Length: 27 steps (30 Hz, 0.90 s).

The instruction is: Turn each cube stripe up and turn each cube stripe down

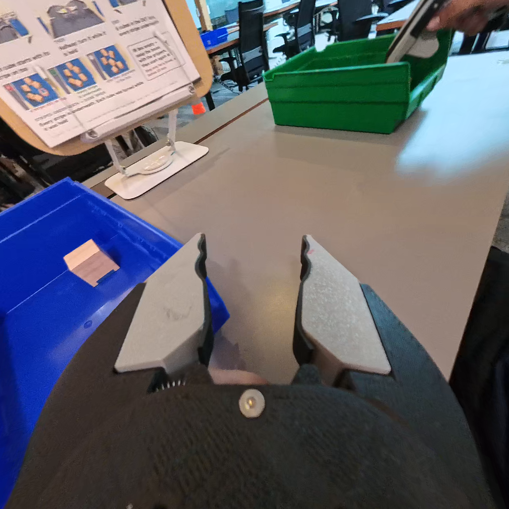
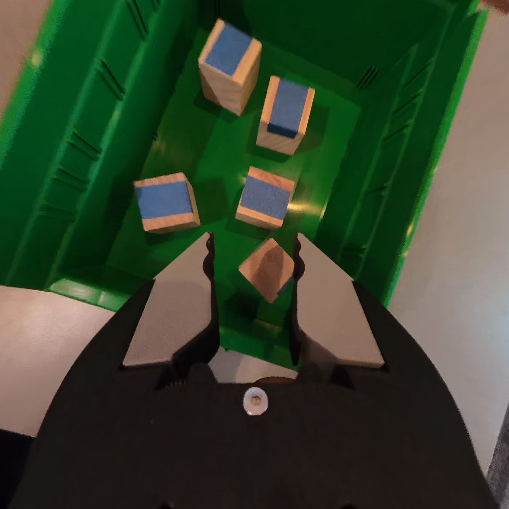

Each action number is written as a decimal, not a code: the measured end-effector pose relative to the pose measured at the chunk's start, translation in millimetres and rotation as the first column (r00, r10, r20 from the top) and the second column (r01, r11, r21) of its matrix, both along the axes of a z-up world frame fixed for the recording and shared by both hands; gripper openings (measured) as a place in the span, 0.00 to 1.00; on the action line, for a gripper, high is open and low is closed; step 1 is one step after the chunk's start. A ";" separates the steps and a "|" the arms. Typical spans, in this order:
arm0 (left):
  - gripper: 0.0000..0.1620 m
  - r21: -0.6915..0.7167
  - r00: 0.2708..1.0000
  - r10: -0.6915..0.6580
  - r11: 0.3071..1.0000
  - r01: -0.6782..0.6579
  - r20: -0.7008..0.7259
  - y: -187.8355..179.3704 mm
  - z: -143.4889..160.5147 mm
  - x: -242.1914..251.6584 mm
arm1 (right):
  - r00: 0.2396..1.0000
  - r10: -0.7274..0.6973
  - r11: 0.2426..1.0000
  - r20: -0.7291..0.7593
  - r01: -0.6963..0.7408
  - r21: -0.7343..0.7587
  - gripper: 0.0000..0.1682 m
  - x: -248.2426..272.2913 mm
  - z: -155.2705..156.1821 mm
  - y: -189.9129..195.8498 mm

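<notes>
The right claw [image 2: 253, 242] hangs spread over the green bin [image 2: 82, 115], framing the one plain-faced cube [image 2: 265, 268] — likely the next to turn; four others show stripes. The left claw [image 1: 252, 248], also spread, idles over the surface [image 1: 330, 192] beside the blue bin [image 1: 41, 234] — one cube [image 1: 91, 261] inside.

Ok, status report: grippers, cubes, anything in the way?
Left gripper open over table, empty. Right gripper open above green bin, over plain-top cube. Four cubes stripe up. Nothing blocking.

5 cubes [image 2: 264, 198] in bin [image 2: 82, 137]
</notes>
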<state>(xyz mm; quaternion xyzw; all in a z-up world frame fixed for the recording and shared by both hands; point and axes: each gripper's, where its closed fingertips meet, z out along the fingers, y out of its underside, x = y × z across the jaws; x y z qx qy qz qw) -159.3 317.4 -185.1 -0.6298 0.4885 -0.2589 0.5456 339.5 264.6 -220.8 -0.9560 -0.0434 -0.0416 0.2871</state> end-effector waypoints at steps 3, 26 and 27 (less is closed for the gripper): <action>0.41 -0.043 0.998 0.042 0.998 -0.040 0.048 3.8 13.0 -10.9 | 1.000 0.003 0.998 0.016 -0.004 0.061 0.30 -3.8 20.1 1.7; 0.37 -0.082 0.990 0.123 0.990 -0.117 0.075 11.4 21.4 -43.0 | 0.910 0.055 0.969 0.411 0.050 -0.241 0.30 35.3 -22.4 -25.1; 0.37 -0.086 0.989 0.128 0.989 -0.121 0.078 12.9 21.8 -44.5 | 0.852 0.155 0.954 0.499 0.003 -0.301 0.30 36.0 -20.0 -27.1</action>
